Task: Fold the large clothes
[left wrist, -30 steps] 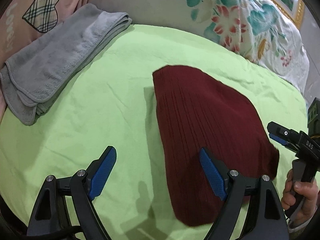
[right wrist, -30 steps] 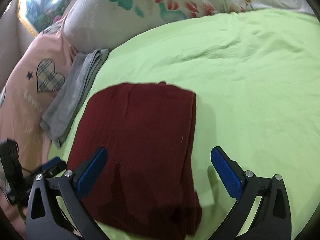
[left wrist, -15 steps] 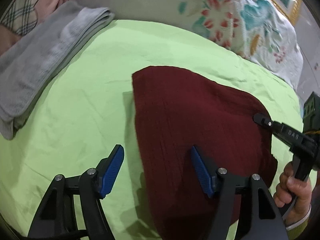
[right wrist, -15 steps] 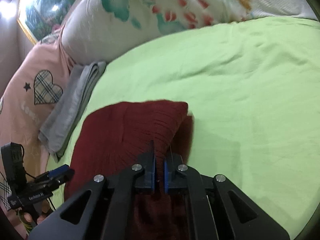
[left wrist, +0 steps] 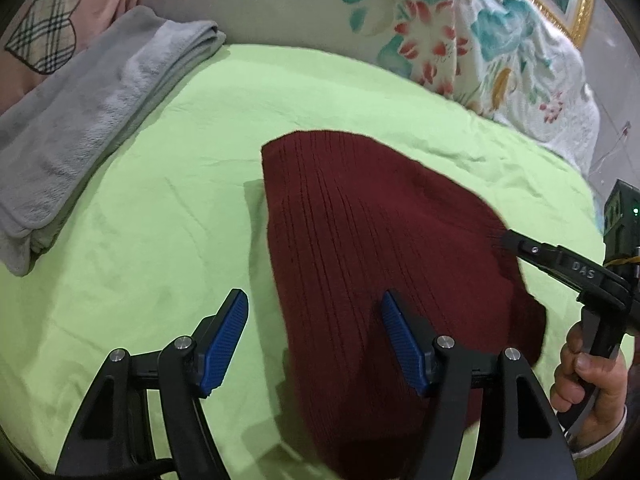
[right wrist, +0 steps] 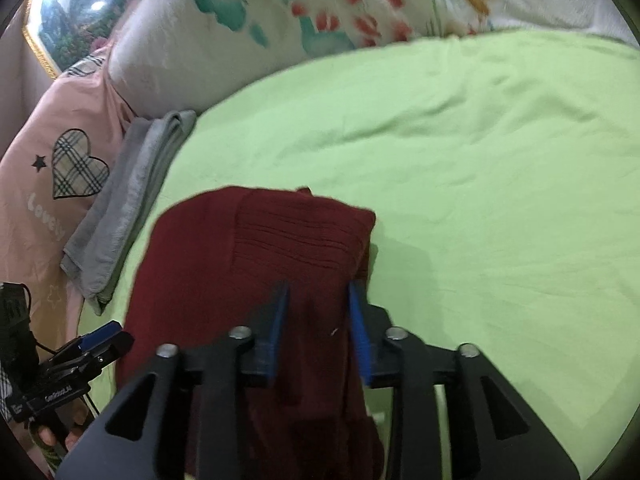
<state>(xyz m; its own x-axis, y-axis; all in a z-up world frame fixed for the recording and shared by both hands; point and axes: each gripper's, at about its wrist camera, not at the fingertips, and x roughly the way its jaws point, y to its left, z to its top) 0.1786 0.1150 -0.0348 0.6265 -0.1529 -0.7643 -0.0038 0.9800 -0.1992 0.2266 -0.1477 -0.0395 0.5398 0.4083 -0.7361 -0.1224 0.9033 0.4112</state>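
Note:
A folded dark red ribbed knit garment point(left wrist: 384, 256) lies on the green bed sheet point(left wrist: 160, 248); it also shows in the right wrist view point(right wrist: 256, 264). My left gripper point(left wrist: 314, 340) is open and empty, low over the garment's near left edge. My right gripper point(right wrist: 318, 320) is partly open, its blue pads point(right wrist: 276, 320) on either side of a raised bunch of the garment's right part. In the left wrist view the right gripper point(left wrist: 508, 240) touches the garment's right edge.
A folded grey towel point(left wrist: 80, 120) lies at the far left of the sheet. A pink pillow with a plaid heart point(right wrist: 76, 168) and a floral pillow point(left wrist: 460, 40) line the head of the bed. Bare green sheet point(right wrist: 500, 200) spreads to the right.
My right gripper was open a second ago, shut on the garment half a second ago, and now its jaws stand partly apart. The left gripper stayed open and shifted slightly.

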